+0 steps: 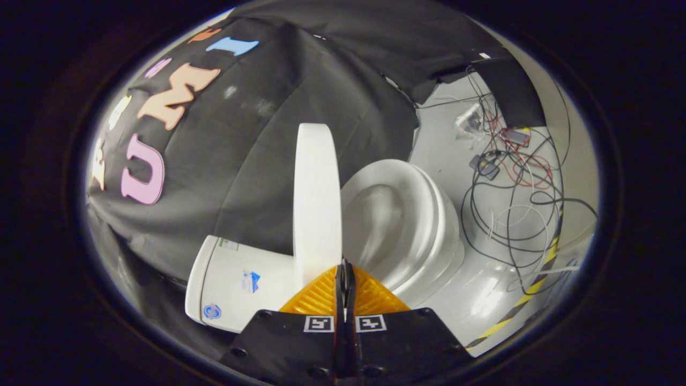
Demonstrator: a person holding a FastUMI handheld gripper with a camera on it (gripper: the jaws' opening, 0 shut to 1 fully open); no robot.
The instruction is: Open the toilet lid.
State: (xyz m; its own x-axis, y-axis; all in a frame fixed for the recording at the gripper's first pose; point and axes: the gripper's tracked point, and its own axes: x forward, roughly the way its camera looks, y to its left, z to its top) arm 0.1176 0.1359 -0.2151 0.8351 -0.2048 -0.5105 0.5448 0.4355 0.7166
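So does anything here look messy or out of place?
Yes: loose cables sprawl tangled on the floor beside the toilet. The lid stands raised, just ahead of the shut gripper.

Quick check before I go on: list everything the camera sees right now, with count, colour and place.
toilet lid: one, white, raised on edge just ahead of the claw, beside the bowl
toilet bowl: one, white, open, beyond the fingers next to the lid
toilet tank: one, white, behind the lid, against the black cloth wall
cables: a tangle, black, red and white, on the floor beyond the bowl
floor tape: one strip, yellow and black, beside the cables
claw: one, fingers closed together, tips at the lid's edge
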